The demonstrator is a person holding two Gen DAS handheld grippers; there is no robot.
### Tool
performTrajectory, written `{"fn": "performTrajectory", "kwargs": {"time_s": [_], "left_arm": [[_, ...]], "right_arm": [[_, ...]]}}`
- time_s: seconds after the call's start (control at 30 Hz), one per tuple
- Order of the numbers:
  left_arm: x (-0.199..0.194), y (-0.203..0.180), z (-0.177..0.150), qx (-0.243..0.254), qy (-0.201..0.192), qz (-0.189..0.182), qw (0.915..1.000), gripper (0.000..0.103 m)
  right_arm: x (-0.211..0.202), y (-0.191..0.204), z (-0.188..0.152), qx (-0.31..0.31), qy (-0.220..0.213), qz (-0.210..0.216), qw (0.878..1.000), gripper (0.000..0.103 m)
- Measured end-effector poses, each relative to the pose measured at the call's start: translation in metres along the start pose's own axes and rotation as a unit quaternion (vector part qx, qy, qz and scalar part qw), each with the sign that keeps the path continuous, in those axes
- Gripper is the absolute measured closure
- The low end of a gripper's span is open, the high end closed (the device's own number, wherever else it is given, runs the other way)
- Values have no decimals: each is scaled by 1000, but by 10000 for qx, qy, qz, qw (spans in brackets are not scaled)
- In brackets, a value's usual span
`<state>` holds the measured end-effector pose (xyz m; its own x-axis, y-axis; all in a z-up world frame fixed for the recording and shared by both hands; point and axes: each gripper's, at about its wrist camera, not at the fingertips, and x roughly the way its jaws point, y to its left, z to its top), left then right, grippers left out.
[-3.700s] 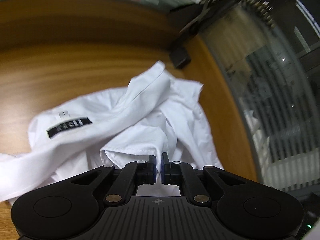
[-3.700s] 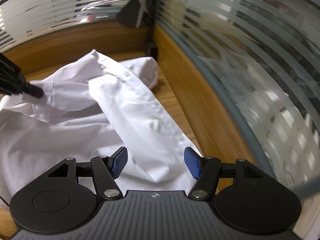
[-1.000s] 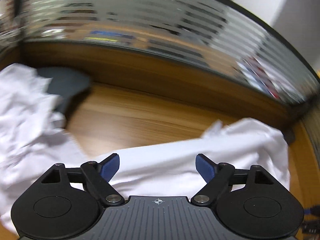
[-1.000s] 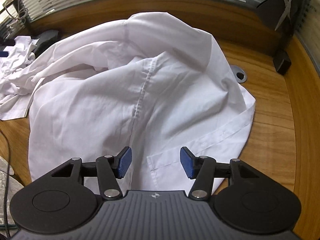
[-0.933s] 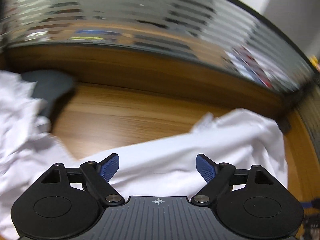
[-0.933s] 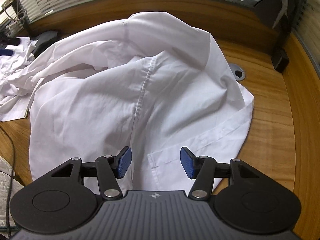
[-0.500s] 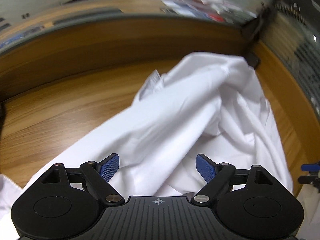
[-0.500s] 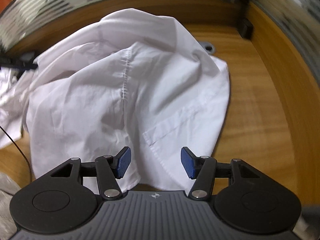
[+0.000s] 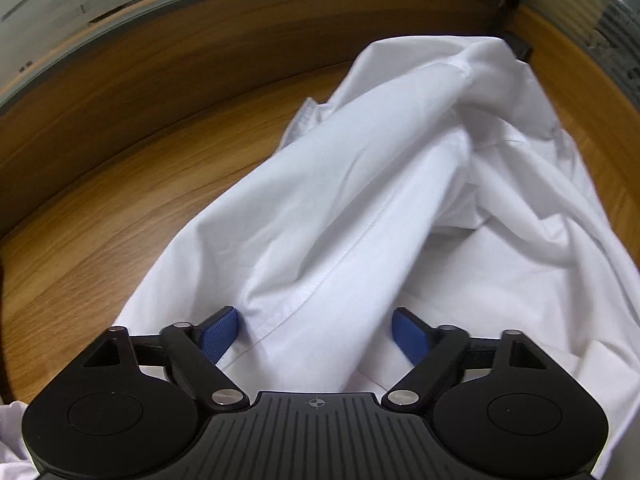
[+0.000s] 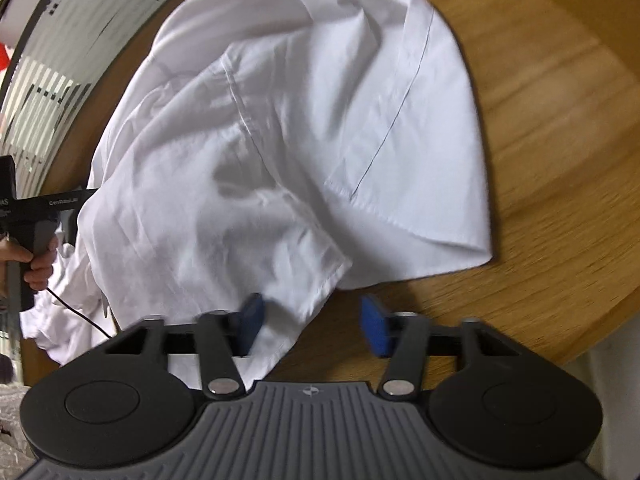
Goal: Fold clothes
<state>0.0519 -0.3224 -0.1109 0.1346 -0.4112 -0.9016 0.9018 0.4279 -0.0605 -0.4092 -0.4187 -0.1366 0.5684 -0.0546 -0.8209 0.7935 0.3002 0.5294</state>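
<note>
A crumpled white shirt (image 9: 400, 200) lies heaped on the wooden desk (image 9: 120, 200). My left gripper (image 9: 316, 334) is open, and a seamed fold of the shirt runs between its blue pads without being pinched. In the right wrist view the same shirt (image 10: 260, 140) spreads across the desk, its hemmed edge lying to the right. My right gripper (image 10: 314, 324) is open low over the shirt's near corner; cloth lies by its left pad (image 10: 252, 318) and bare wood under the right one.
A raised wooden rim and frosted glass partition (image 9: 100, 12) curve behind the desk. A small black block (image 9: 520, 50) sits at the far right corner. At the left of the right wrist view a hand (image 10: 38, 258) holds the other gripper's handle, with a thin cable trailing.
Both grippers stay open. The left one has swung right and come down onto the shirt's fold. The right one has turned and dropped toward the shirt's near corner at the desk edge.
</note>
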Motion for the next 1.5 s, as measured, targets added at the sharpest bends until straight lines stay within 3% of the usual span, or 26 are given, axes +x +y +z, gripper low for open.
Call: {"fn": "performTrajectory", "kwargs": {"time_s": [0.03, 0.1, 0.13, 0.2, 0.4, 0.67, 0.83, 1.0, 1.1, 1.17, 1.33, 1.5], "left_arm": [[1, 1, 1, -24, -6, 47, 10000, 54], [2, 3, 3, -73, -17, 141, 9999, 77], [2, 4, 5, -98, -22, 188, 9998, 87], [-9, 13, 9, -333, -170, 225, 9990, 94], [-80, 38, 40, -814, -1164, 563, 9883, 96], [-186, 79, 88, -1665, -2222, 427, 9597, 97], [-242, 83, 114, -1853, -2825, 264, 9408, 97], [-288, 78, 154, -1714, -3374, 379, 9249, 97], [-314, 82, 174, -1976, -3578, 243, 9123, 97], [-330, 82, 175, -2179, -3681, 69, 9039, 97], [-354, 81, 151, -2137, -3912, 286, 8947, 97], [-374, 79, 122, -2116, -4083, 496, 8866, 97]], "right_arm": [[2, 1, 2, -17, 12, -18, 10000, 98], [-3, 7, 7, -217, -80, -142, 9996, 101], [-9, 11, 11, -373, -157, -228, 9989, 101], [-22, 18, 20, -667, -321, -398, 9965, 101], [-96, 34, 62, -1502, -1067, -1033, 9774, 102], [-197, 63, 128, -2360, -2297, -1782, 9272, 102], [-250, 88, 166, -2672, -3144, -1838, 8922, 102], [-281, 115, 219, -2960, -3572, -1779, 8678, 102], [-291, 138, 253, -3161, -3836, -1821, 8484, 102], [-303, 152, 278, -3127, -4102, -1710, 8395, 102], [-344, 174, 305, -2988, -4893, -1451, 8064, 102], [-345, 175, 296, -3332, -4684, -1165, 8099, 102]]}}
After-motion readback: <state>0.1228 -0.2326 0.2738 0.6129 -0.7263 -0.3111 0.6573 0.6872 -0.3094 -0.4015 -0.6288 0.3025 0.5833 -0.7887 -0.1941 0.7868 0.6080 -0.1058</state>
